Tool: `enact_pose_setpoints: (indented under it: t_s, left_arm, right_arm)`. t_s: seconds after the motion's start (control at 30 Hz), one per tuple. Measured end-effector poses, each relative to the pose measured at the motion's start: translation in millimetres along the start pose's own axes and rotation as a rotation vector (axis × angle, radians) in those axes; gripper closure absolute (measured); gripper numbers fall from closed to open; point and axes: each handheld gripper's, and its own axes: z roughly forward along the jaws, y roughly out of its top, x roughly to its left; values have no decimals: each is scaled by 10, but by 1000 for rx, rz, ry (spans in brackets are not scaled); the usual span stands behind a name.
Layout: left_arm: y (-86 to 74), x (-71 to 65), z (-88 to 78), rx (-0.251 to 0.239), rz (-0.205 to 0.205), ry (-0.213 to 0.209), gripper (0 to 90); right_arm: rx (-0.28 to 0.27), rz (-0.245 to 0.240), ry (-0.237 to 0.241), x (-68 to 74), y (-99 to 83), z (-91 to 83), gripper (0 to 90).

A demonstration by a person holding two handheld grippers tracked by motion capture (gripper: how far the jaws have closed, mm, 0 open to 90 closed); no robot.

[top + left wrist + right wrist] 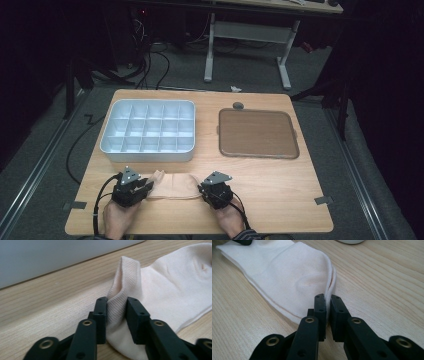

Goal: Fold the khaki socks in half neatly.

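Sock material: a pale cream knitted sock is seen, finely ribbed at the cuff, smooth and soft over the foot, lying flat and doubled.
Sock place: it is laid on the near edge of the table, at about 6 o'clock from the tray, between the two grippers.
Sock axis: the long axis is run from 9 o'clock to 3 o'clock in the high view; the ribbed cuff is turned to 9 o'clock, the rounded end to 3 o'clock.
Left gripper: its black jaws are closed on the cuff, which is pinched into an upright fold between the pads.
Right gripper: its jaws are clamped on the thin doubled edge of the rounded end.
Table: light wood grain, matt, rectangular.
Compartment tray: pale grey plastic, rounded corners, divided into small square cells, set at 11 o'clock from the sock, well apart.
Brown tray: flat, shallow-rimmed, rounded square, at 1 o'clock.
Obstruction: the table between the sock and both trays is left bare.
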Motion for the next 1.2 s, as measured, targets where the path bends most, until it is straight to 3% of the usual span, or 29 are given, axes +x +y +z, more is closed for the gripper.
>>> enact_pose_setpoints:
  t_s: [0.23,0.4,0.7,0.97,1.2]
  left_arm:
    - [1,4,-6,0,-7,-26,796]
    - [10,25,-7,-7,-40,-59,810]
    - [99,-63,-53,-12,-9,-101,814]
    - [223,-142,-59,-42,-26,-156,814]
    - [297,-184,-49,-58,-32,-175,814]
  right_arm:
    - [-4,25,18,-24,-1,0,859]
    - [-8,19,17,-37,6,-30,865]
    - [-29,25,12,-97,-31,-134,867]
    - [-38,38,-3,-179,-72,-245,867]
    - [-66,39,-21,-255,-64,-331,867]
